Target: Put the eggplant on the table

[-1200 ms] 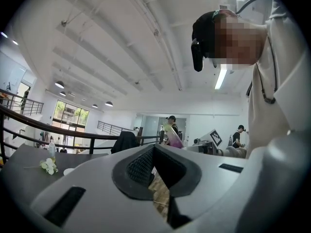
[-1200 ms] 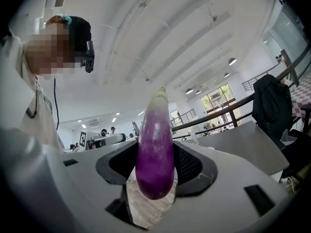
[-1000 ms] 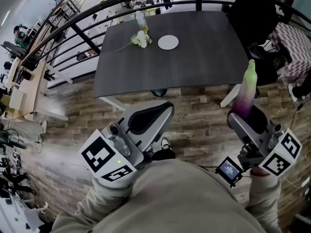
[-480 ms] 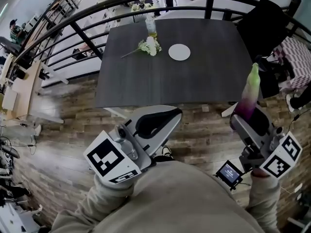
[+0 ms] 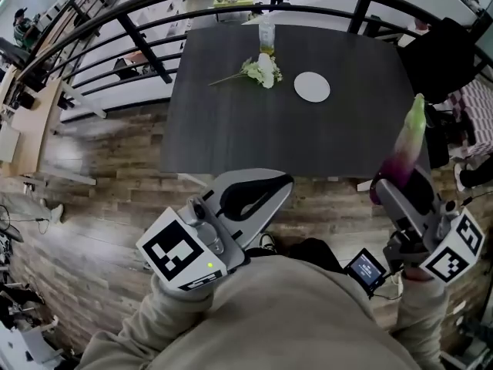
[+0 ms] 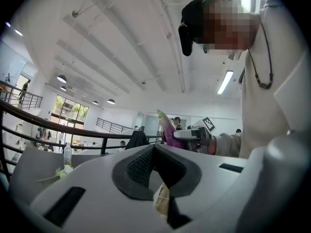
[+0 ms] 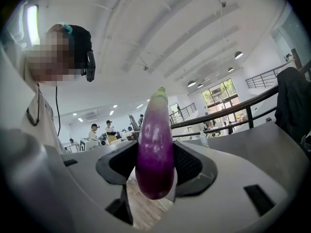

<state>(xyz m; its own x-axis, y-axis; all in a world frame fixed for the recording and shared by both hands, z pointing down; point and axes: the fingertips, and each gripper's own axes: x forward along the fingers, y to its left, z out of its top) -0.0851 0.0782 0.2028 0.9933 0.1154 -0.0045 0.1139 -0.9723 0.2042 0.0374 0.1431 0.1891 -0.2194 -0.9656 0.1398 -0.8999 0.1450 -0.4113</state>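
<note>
Pinching eggplant (image 5: 412, 133) in right tool (image 5: 393, 185), left tool (image 5: 285, 182) pressed together empty, table (image 5: 246, 129) ahead bearing flowers (image 5: 260, 71), plate (image 5: 312, 87), bottle (image 5: 266, 35)

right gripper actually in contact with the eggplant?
Touching. The right gripper view shows the right gripper with a pad pressed against each purple side of the eggplant, which stands upright between them.
</note>
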